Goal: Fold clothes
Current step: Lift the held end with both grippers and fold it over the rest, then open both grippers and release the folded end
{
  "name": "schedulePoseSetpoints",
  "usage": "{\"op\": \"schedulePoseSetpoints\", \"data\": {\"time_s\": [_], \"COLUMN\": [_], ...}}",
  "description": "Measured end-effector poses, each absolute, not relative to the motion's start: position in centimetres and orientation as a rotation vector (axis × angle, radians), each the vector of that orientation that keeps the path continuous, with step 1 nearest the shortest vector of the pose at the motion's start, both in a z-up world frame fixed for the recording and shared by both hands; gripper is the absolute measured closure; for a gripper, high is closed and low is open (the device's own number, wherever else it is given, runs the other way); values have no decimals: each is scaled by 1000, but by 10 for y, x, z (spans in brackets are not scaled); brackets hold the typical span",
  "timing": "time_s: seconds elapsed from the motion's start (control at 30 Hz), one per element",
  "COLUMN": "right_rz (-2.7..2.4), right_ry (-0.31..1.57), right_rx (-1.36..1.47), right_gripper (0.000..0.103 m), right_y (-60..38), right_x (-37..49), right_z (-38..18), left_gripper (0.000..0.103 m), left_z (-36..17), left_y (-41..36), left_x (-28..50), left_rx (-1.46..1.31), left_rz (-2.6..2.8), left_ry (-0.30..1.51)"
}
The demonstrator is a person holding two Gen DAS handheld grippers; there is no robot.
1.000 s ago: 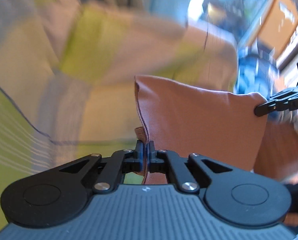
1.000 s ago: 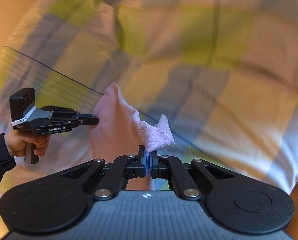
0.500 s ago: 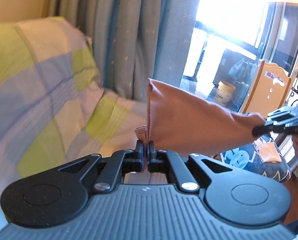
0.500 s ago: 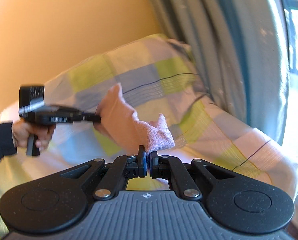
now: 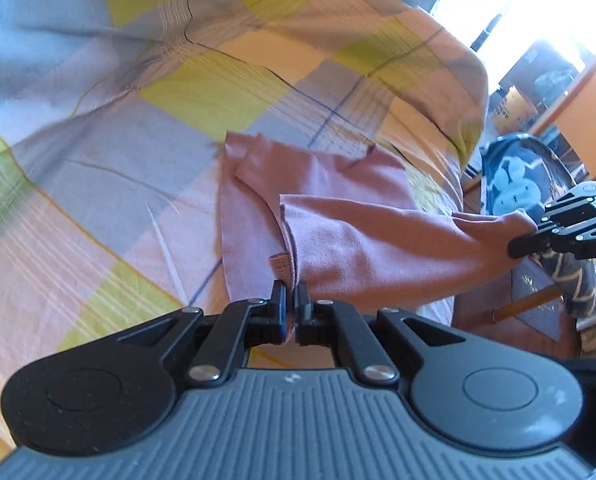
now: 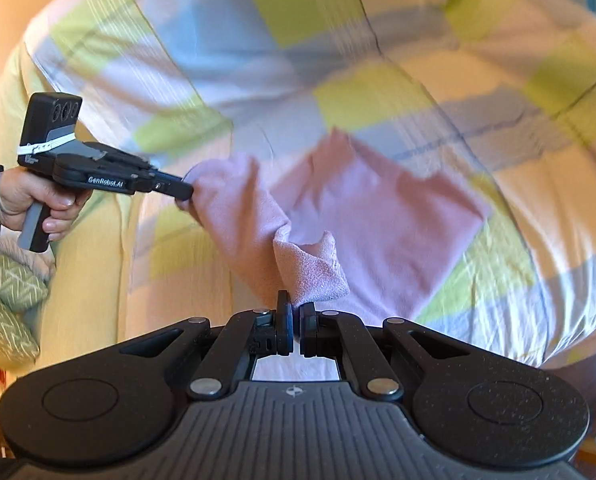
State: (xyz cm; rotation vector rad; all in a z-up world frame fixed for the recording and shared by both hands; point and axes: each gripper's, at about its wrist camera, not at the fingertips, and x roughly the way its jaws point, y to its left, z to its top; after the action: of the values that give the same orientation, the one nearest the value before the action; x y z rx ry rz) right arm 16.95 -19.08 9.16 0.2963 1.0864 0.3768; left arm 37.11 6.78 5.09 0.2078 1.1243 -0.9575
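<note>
A pink cloth [image 5: 337, 216] [image 6: 381, 220] is stretched between my two grippers, its far part lying on the checked bedspread [image 5: 202, 92] [image 6: 337, 52]. My left gripper [image 5: 290, 300] is shut on one near corner of the cloth; it also shows in the right wrist view [image 6: 184, 192], pinching the cloth's left end. My right gripper [image 6: 296, 316] is shut on the other near corner; it shows at the right in the left wrist view [image 5: 515, 248]. The near edge is lifted off the bed.
The bedspread's right edge drops off to a wooden floor [image 5: 517, 320]. A blue patterned cushion [image 5: 517, 176] lies right of the bed. A green zigzag cushion [image 6: 6, 300] lies at the left in the right wrist view. A bright window [image 5: 529, 12] stands beyond.
Both grippers have swung down from facing the curtain and window to facing the bed. The cloth, held up in the air before, now has its far part laid on the bedspread.
</note>
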Motion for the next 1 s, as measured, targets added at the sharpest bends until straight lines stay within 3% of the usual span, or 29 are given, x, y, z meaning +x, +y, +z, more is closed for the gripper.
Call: {"op": "schedulePoseSetpoints", "data": {"time_s": [0.27, 0.57, 0.63, 0.73, 0.93, 0.97, 1.0], "right_rz": [326, 226, 205, 182, 58, 31, 20], "right_ry": [1020, 1124, 1141, 1147, 1139, 1139, 1139], "right_rx": [212, 339, 416, 568, 998, 1041, 1035], "right_gripper": [100, 99, 86, 80, 80, 82, 91], "right_y": [-236, -277, -287, -302, -340, -344, -345], "right_x": [216, 263, 264, 264, 263, 263, 264], "right_z": [76, -13, -21, -29, -54, -58, -57], "left_gripper": [102, 102, 102, 102, 101, 101, 101], "left_z": [29, -29, -33, -34, -26, -22, -18], "left_y": [5, -28, -29, -29, -29, -29, -28], "left_x": [415, 423, 423, 425, 426, 425, 424], "left_rx": [275, 338, 340, 345, 352, 354, 356], "left_rz": [-945, -876, -872, -873, -875, -876, -875], "left_ry": [1030, 1112, 1121, 1134, 1120, 1093, 1067]}}
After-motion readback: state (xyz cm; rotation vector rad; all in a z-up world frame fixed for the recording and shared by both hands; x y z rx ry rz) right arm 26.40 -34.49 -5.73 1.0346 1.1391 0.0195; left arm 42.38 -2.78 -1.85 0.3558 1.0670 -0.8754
